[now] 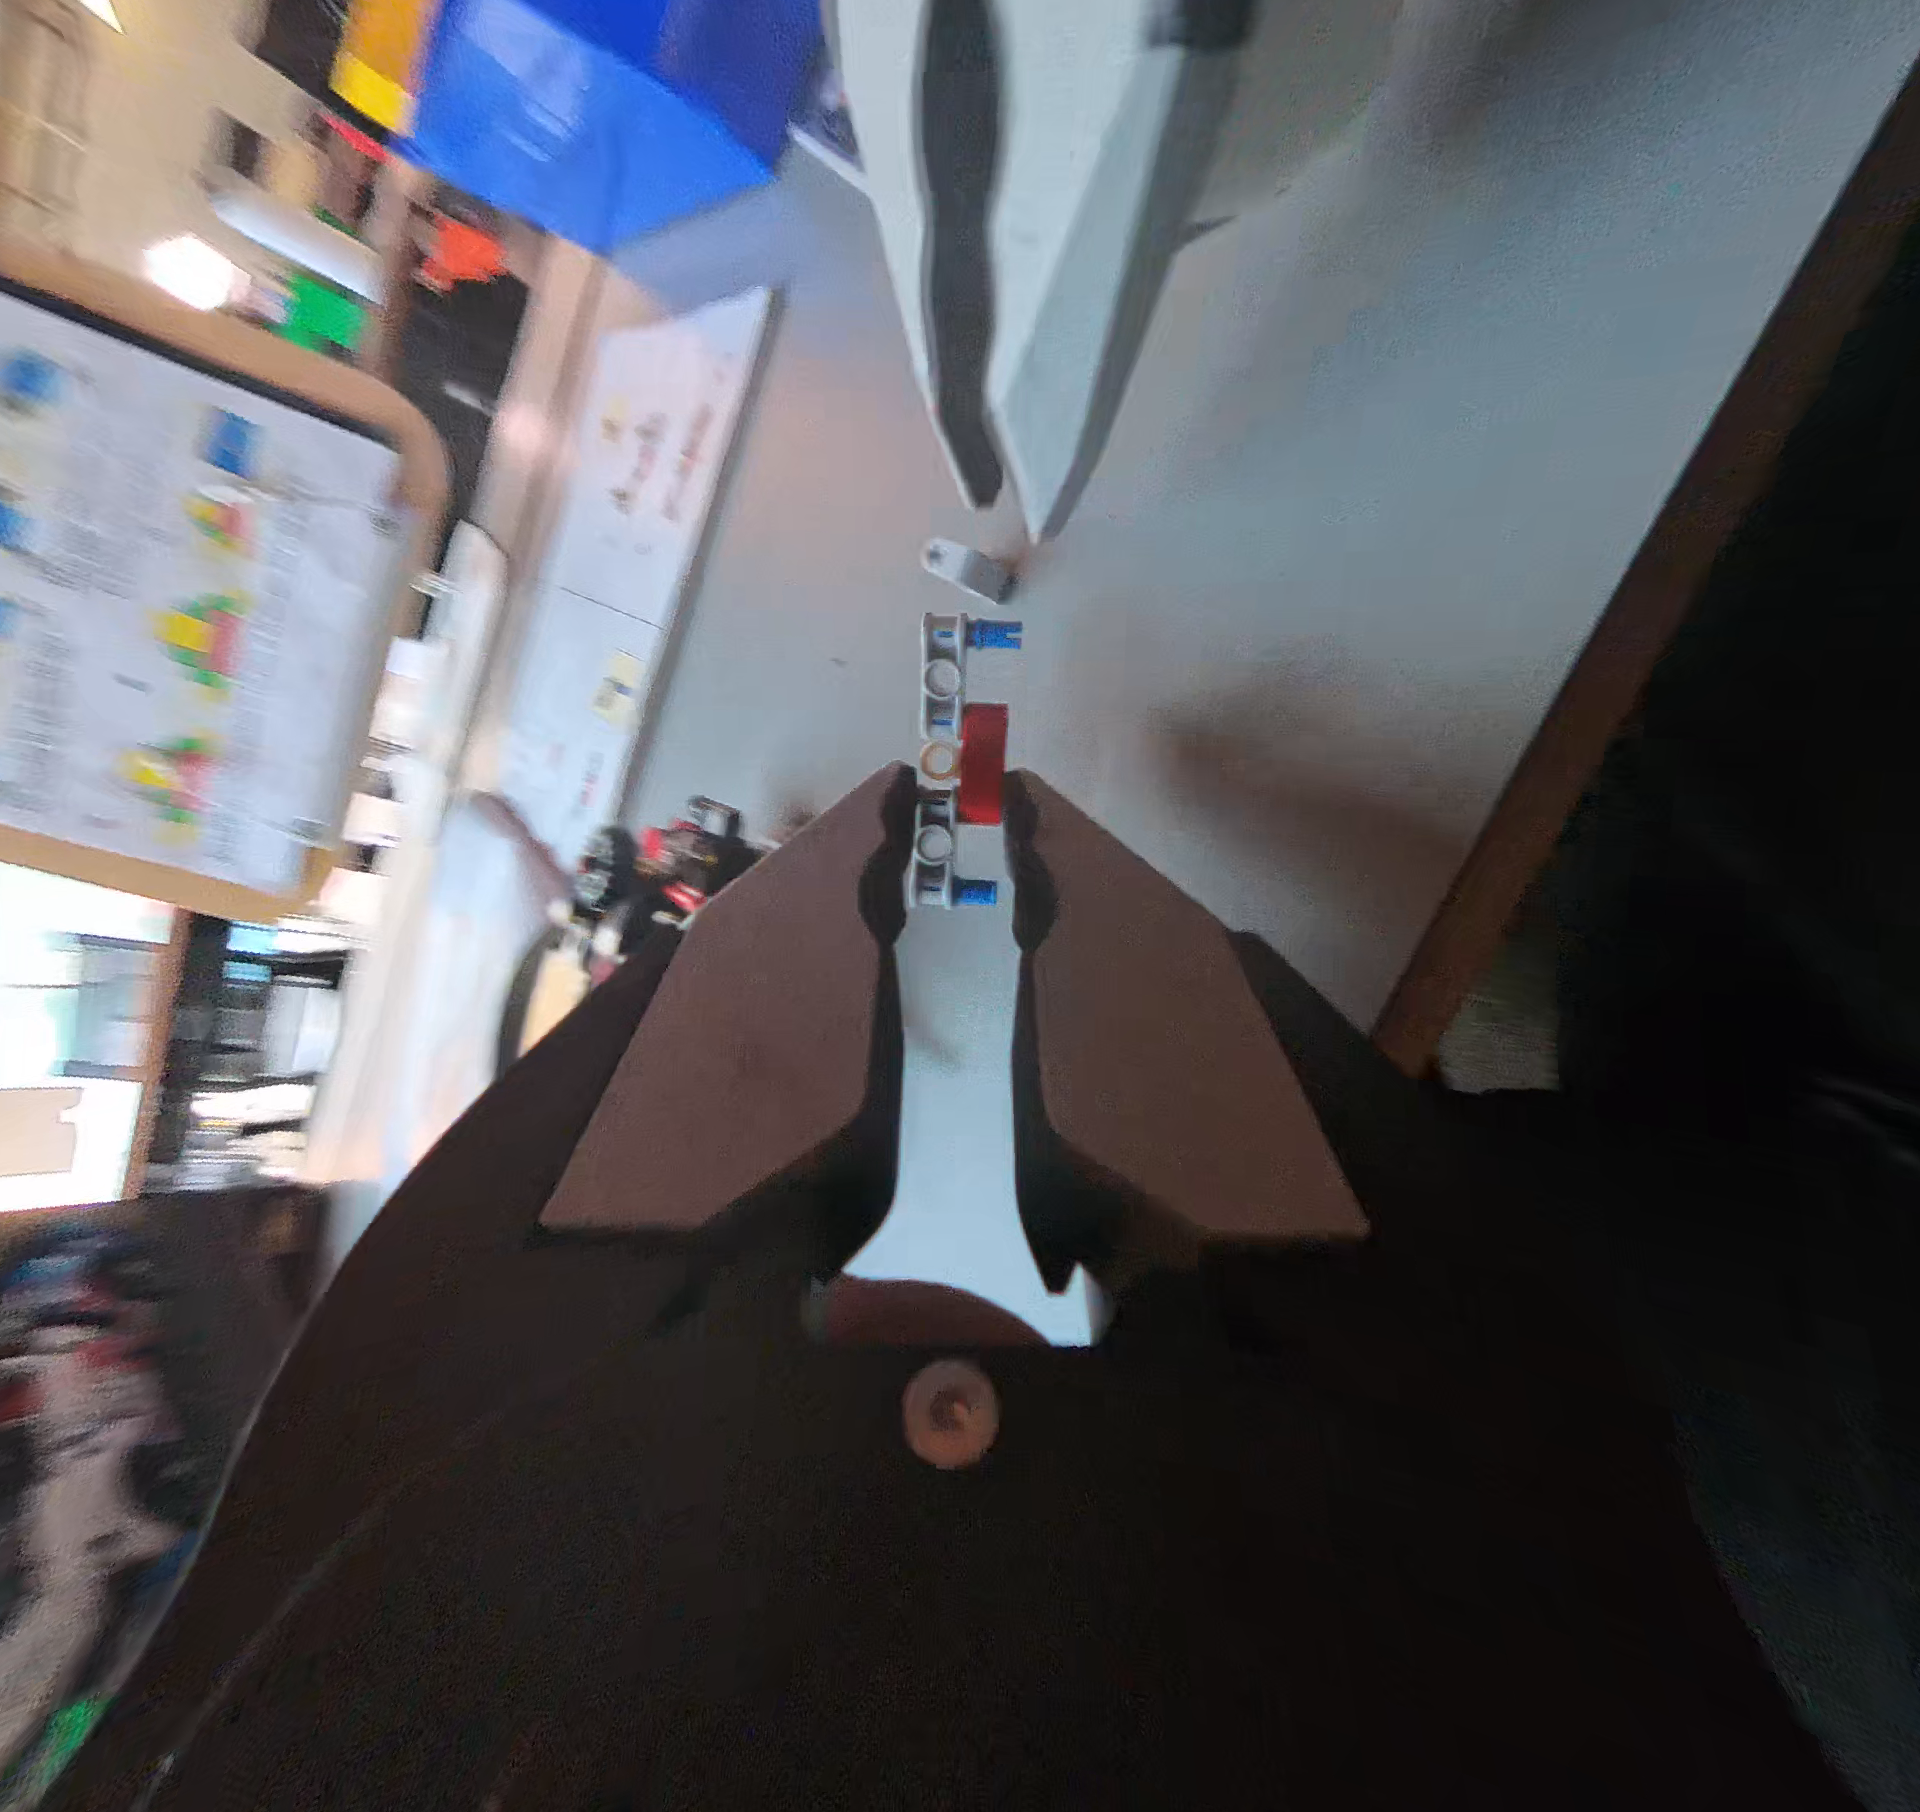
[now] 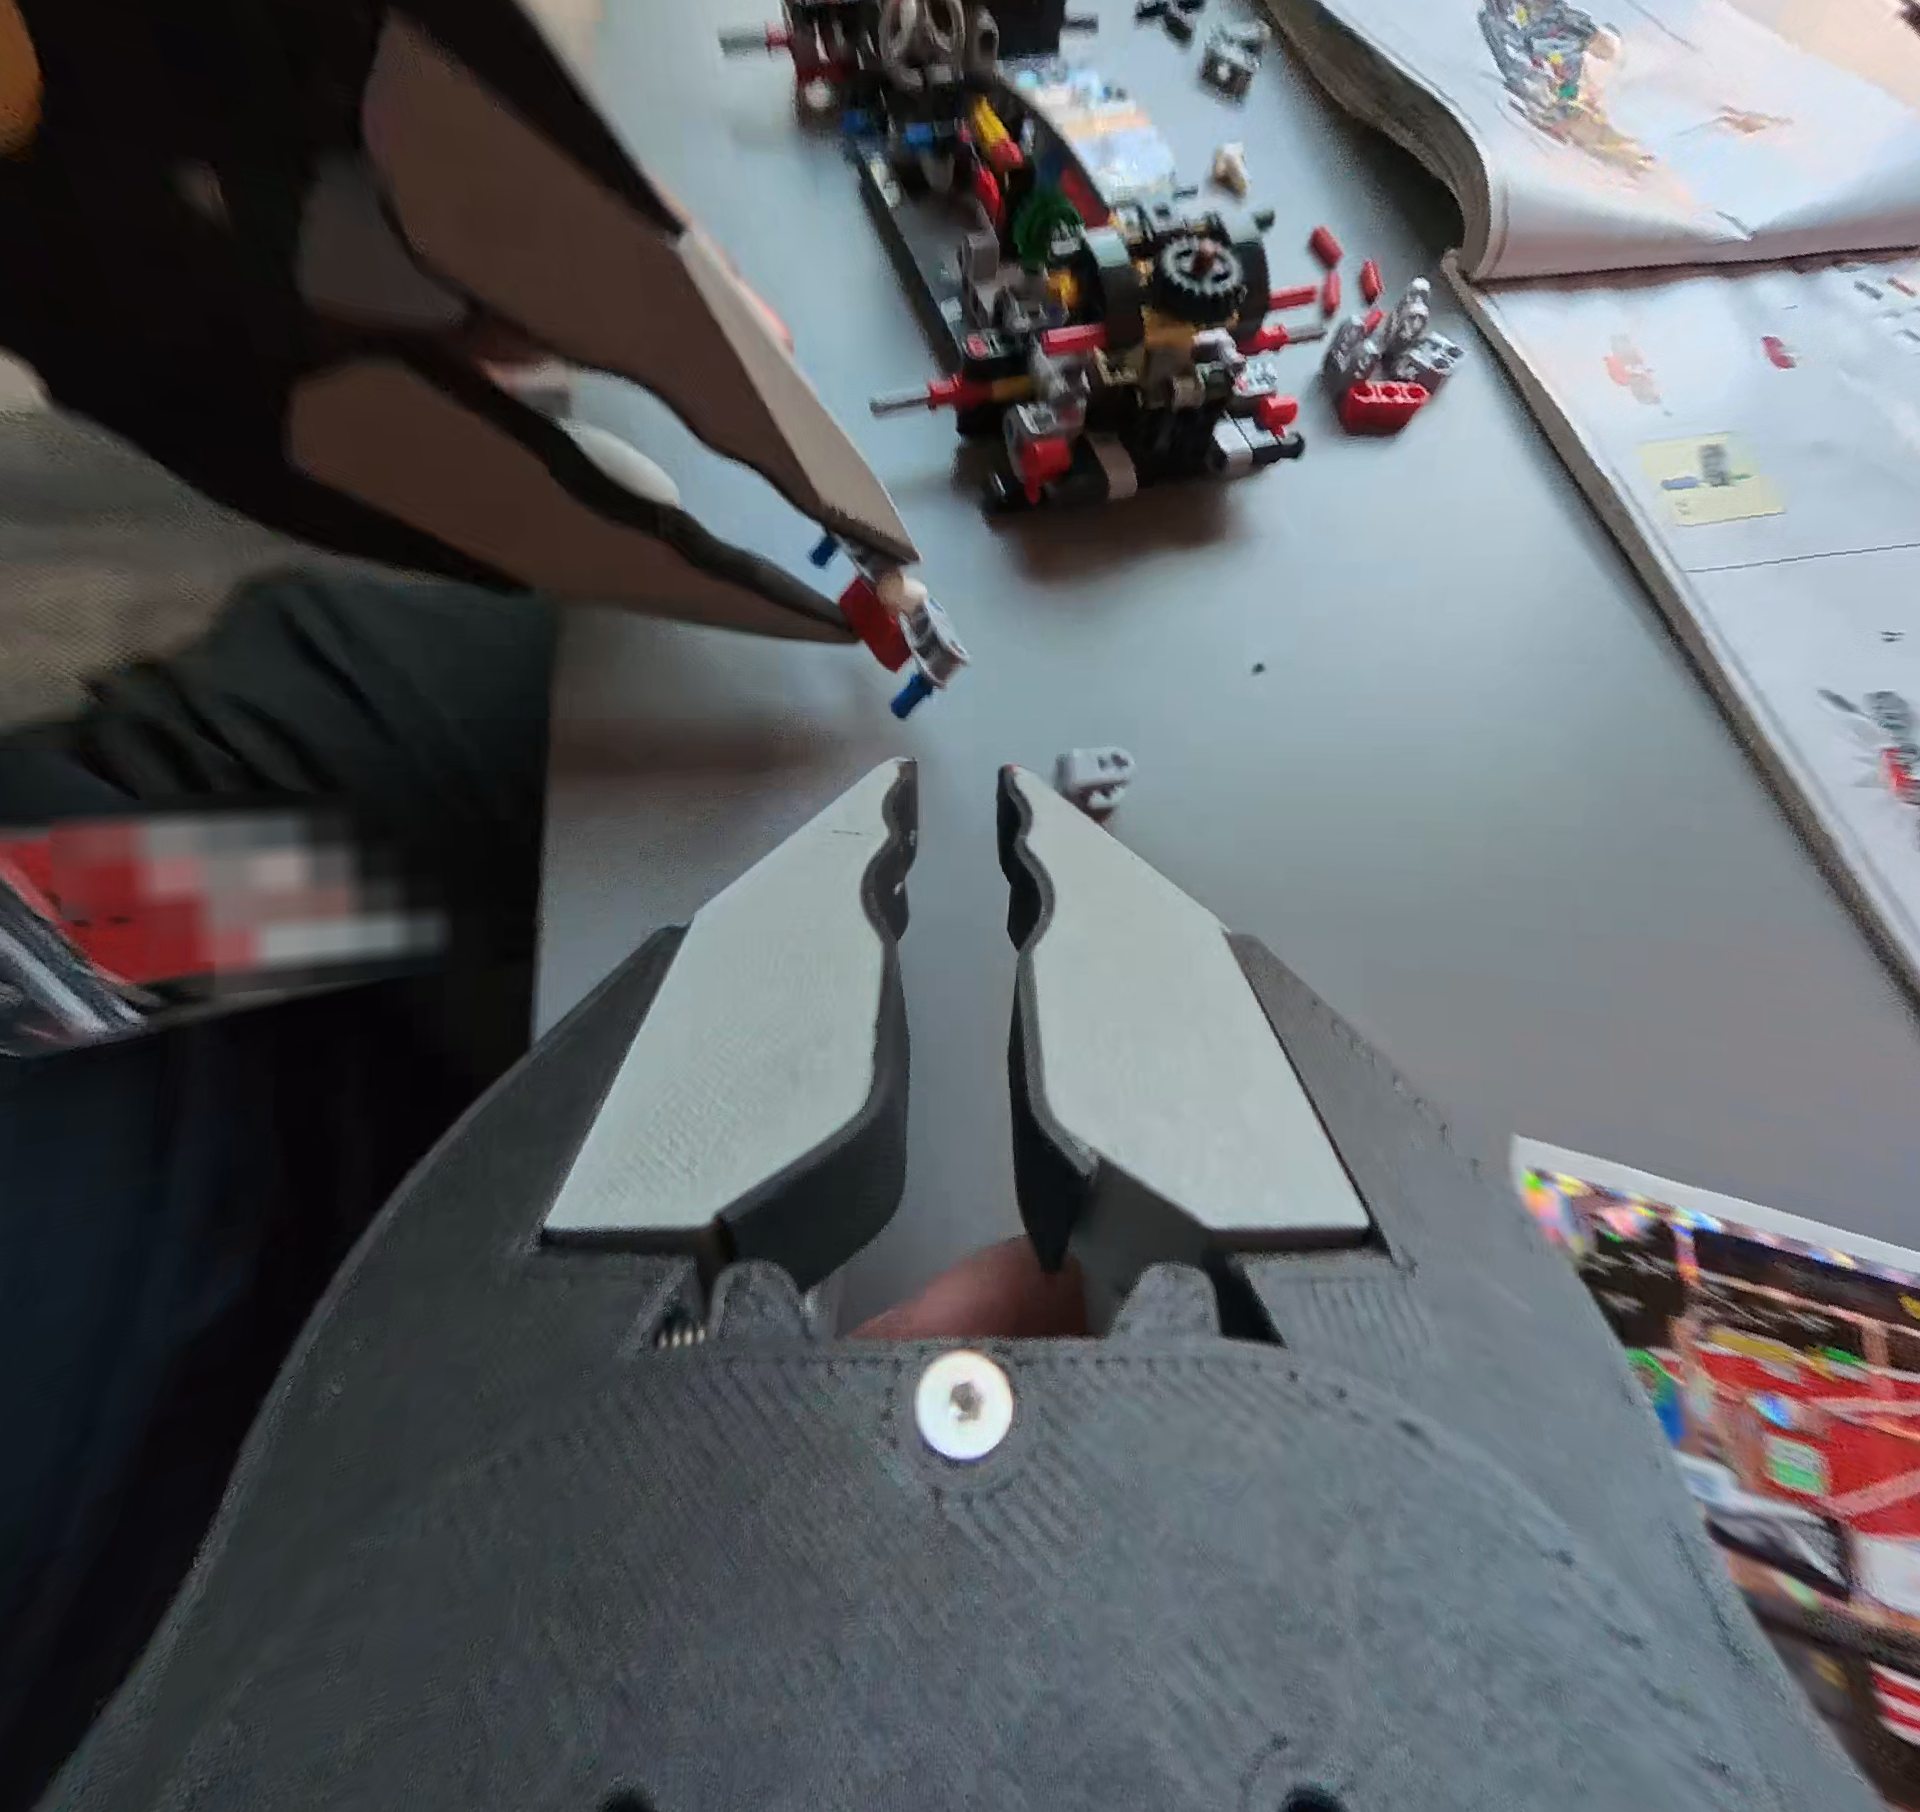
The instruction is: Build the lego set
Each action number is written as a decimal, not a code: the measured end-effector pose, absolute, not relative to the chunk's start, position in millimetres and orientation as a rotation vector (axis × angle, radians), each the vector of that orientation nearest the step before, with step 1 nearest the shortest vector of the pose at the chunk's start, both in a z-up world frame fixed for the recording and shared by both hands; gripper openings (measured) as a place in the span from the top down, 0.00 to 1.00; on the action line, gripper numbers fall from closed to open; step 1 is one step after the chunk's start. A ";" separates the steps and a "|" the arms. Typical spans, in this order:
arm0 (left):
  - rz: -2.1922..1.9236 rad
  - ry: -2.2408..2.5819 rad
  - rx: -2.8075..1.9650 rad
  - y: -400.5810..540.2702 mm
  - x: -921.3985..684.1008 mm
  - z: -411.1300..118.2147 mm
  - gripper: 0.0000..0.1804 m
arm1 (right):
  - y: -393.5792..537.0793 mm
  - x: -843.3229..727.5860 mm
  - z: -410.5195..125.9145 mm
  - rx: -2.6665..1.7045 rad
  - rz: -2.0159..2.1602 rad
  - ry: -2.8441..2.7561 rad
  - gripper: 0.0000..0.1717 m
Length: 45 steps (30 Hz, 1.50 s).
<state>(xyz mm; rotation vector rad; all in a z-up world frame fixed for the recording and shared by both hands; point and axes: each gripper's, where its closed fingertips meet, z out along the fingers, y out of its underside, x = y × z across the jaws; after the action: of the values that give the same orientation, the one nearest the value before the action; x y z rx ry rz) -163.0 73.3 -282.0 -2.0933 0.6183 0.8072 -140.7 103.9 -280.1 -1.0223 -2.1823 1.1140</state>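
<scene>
Left view blurred; background unreadable. One left gripper, clamped on one grey beam carrying one red block and two blue pins, held above the desk. One right gripper, slightly parted, bare, beside one small grey piece. One part-built model. Two open booklets, cut off.

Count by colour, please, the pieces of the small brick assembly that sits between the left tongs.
White beam: 1
Red block: 1
Blue pins sticking out of the beam: 2
Tan ring in one hole: 1
Total: 5, all gripped together in the left tongs
</scene>
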 end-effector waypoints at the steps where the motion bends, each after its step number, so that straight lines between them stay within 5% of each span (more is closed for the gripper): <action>1: 0.881 0.645 -2.037 74.4 -161.2 -275.1 0.92 | 98.0 -140.7 -275.4 -1.047 1.194 -2.172 0.94; 22: 1.024 0.650 -1.811 64.4 -133.1 -241.3 0.93 | 72.4 -126.7 -246.2 -1.071 1.522 -2.037 0.99; 27: 0.769 0.525 -1.845 67.1 -127.6 -240.7 0.93 | 77.3 -126.3 -243.9 -0.990 1.491 -2.042 1.00; 32: 0.459 0.360 -2.002 75.8 -140.6 -255.2 0.74 | 80.1 -129.3 -248.4 -0.925 1.423 -2.084 1.00; 40: -0.051 0.295 -1.990 90.9 -119.6 -252.5 0.95 | 81.1 -121.9 -246.5 -0.721 1.359 -2.102 1.00; 45: -0.128 0.278 -1.970 90.9 -117.2 -250.9 0.97 | 83.1 -121.3 -248.6 -0.650 1.299 -2.101 1.00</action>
<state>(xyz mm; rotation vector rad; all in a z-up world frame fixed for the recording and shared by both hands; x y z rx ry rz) -117.2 90.9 -250.9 -1.9705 0.2777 -0.1283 -121.3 83.1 -248.6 -0.6503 -2.1010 1.2985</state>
